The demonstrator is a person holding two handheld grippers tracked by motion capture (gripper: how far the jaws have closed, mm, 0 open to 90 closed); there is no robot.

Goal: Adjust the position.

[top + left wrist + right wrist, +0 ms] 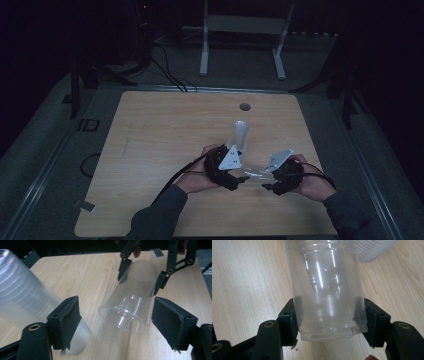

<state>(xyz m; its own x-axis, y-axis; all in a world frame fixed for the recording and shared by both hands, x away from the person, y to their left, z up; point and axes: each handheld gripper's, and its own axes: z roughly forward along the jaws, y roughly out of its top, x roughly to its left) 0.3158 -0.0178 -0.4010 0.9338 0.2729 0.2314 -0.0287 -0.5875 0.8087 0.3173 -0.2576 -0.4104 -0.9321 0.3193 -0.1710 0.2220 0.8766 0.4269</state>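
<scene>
Gripping clear cup (327, 287), rt hand-held gripper (329, 320), no label

Glossy clear plastic cup (327, 287); matt wood table (244, 277)

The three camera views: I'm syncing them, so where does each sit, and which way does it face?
High view: above the person's side, looking down at the wooden table; forearms show.
Left gripper view: on the left gripper, open, facing the clear plastic cup and the right gripper; a frosted cup stack lies beside.
Right gripper view: its jaws clamp the cup's base.
All three share the cup.
</scene>
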